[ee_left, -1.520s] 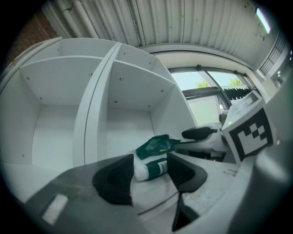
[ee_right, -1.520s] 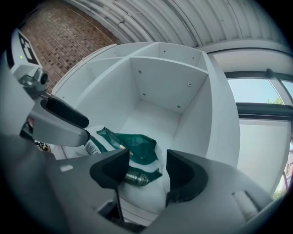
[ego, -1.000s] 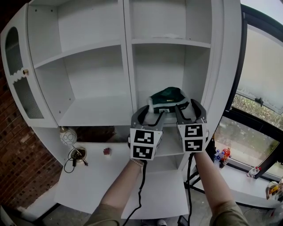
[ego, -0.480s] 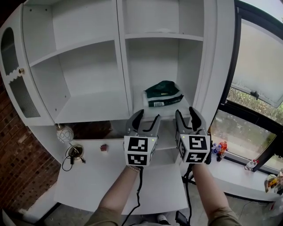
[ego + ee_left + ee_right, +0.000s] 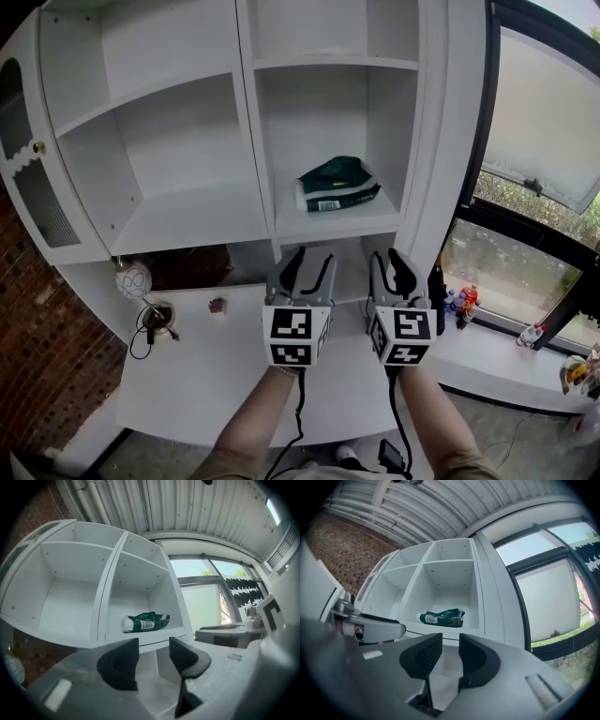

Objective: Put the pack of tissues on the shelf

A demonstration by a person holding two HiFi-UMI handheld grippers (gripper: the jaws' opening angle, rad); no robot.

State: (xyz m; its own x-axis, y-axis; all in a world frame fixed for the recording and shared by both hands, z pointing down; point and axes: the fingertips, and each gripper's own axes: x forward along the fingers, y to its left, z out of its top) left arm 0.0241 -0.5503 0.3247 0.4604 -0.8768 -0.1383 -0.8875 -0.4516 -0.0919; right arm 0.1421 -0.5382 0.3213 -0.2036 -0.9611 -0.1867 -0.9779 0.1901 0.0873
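The dark green pack of tissues (image 5: 337,184) lies on the white shelf (image 5: 333,220) in the cabinet's right middle compartment, free of both grippers. It also shows as the green pack (image 5: 144,622) in the left gripper view and the green pack (image 5: 441,617) in the right gripper view. My left gripper (image 5: 304,266) and right gripper (image 5: 389,264) hang side by side below and in front of that shelf, well apart from the pack. Both sets of jaws are closing with nothing between them; a gap still shows on each.
The white cabinet has bare compartments at left (image 5: 183,211) and above (image 5: 328,28). A white desk top (image 5: 187,375) lies below, with a round ornament (image 5: 134,279), a cable coil (image 5: 153,320) and a small red thing (image 5: 217,305). A window sill with toys (image 5: 459,305) is at right.
Both grippers have let go of the pack and drawn back and down from the shelf. The pack stays on the shelf. The right jaws have narrowed markedly.
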